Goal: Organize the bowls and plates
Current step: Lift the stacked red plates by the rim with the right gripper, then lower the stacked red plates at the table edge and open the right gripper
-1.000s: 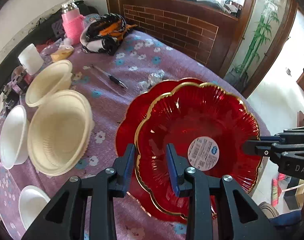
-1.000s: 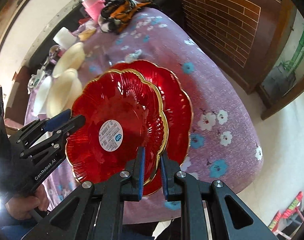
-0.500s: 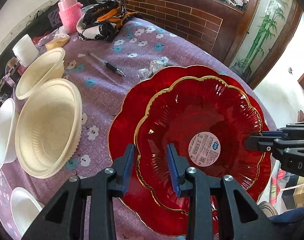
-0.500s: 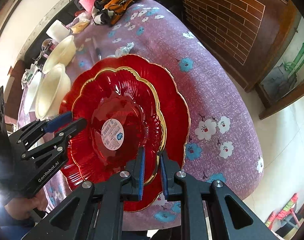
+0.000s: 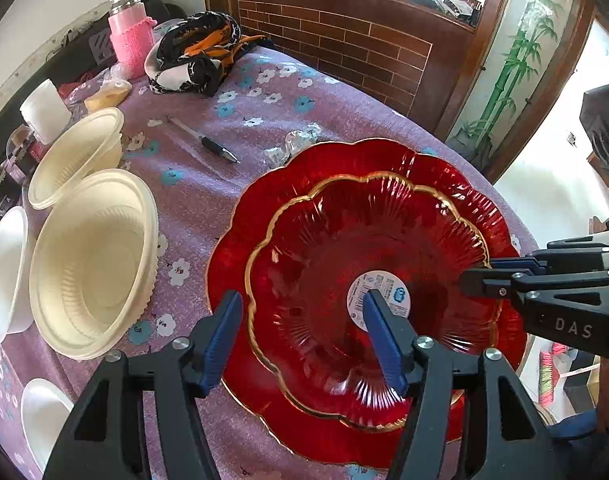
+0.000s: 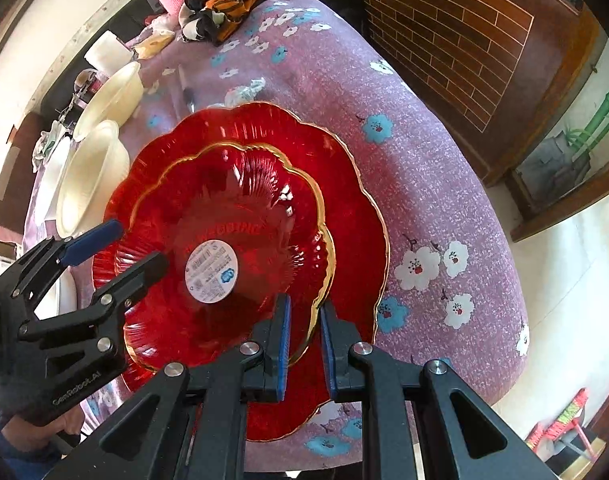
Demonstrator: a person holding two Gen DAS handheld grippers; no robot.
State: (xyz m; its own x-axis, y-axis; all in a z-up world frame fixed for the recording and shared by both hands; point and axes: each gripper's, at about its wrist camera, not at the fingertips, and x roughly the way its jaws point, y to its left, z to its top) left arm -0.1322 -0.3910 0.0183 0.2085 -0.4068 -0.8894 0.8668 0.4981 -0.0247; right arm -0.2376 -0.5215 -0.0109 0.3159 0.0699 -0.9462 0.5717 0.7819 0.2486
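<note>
Smaller red plate (image 5: 368, 280) sits nested on larger red plate (image 5: 264, 216); left gripper (image 5: 304, 336) jaws opening off its rim, right gripper (image 6: 304, 332) still pinching it; cream bowls (image 5: 92, 260) remain unstacked

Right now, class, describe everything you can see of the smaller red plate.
The smaller red plate looks like ribbed, translucent red glass with a scalloped gold rim and a round white barcode sticker at its centre. It lies nested, facing up, on a larger red plate. The right gripper pinches its rim; the left gripper straddles the opposite rim, its fingers opening.
</note>
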